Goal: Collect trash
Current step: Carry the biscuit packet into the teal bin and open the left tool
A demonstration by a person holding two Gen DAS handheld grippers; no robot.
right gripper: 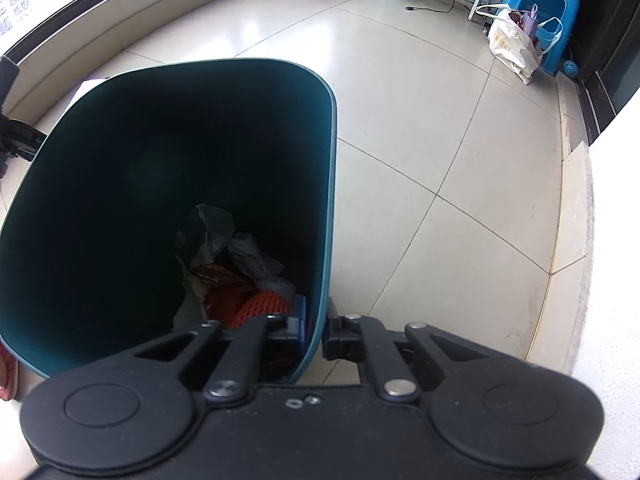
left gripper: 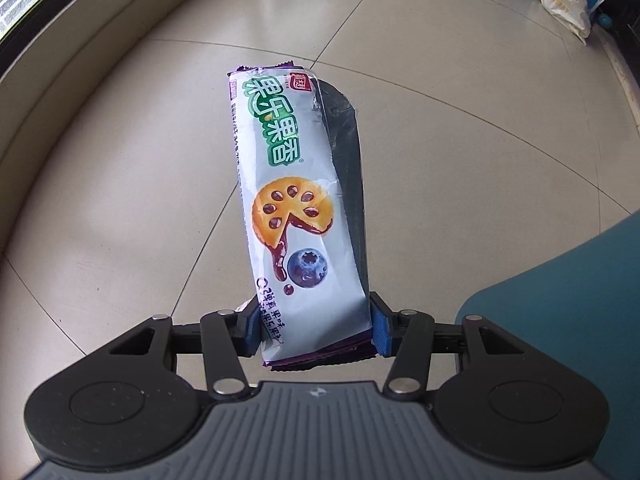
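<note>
1. Wrapper (left gripper: 298,216) (blueberry biscuit print) clamped at its lower end by left gripper (left gripper: 316,332), raised above tiled floor (left gripper: 120,200).
2. Right gripper (right gripper: 314,330) pinched tight on teal bin (right gripper: 326,184) rim.
3. Crumpled trash (right gripper: 236,272) inside bin.

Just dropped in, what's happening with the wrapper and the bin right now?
The left tongs are shut on one end of a biscuit wrapper, holding it above the tiled floor. The right tongs are clamped on the teal bin's rim. Crumpled trash already lies inside; the wrapper isn't in yet.
</note>
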